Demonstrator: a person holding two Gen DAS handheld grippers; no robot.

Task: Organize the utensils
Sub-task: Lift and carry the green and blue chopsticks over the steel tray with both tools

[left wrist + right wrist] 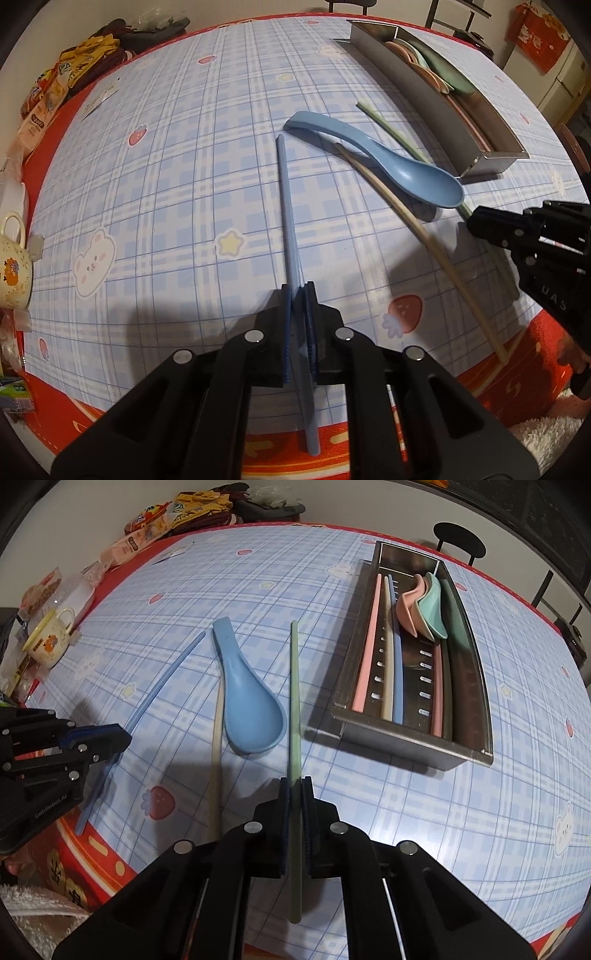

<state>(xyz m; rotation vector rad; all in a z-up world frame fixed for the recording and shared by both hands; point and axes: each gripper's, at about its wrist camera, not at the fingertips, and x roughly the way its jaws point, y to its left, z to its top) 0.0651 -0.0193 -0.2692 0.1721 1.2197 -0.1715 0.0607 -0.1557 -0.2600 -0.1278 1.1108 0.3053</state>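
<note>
Tablecloth (406, 812): blue spoon (247, 701) overlaps cream chopstick (216, 760).

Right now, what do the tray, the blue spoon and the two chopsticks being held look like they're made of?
Tray: likely stainless steel, a brushed grey sheen with punched slots.
Blue spoon: probably matte plastic or melamine, one even colour with no glare.
Blue chopstick in the left gripper and green chopstick in the right gripper: the same dull pastel look, likely plastic.

A brushed, dully reflective metal tray (413, 738) at two o'clock holds smooth matt plastic-looking spoons (424, 609), the blue spoon (251, 709) and green chopstick (294, 686) look equally matt, the checked tablecloth (369, 812) has a faint vinyl sheen, and the mug (48, 642) at nine o'clock looks glossy.
</note>
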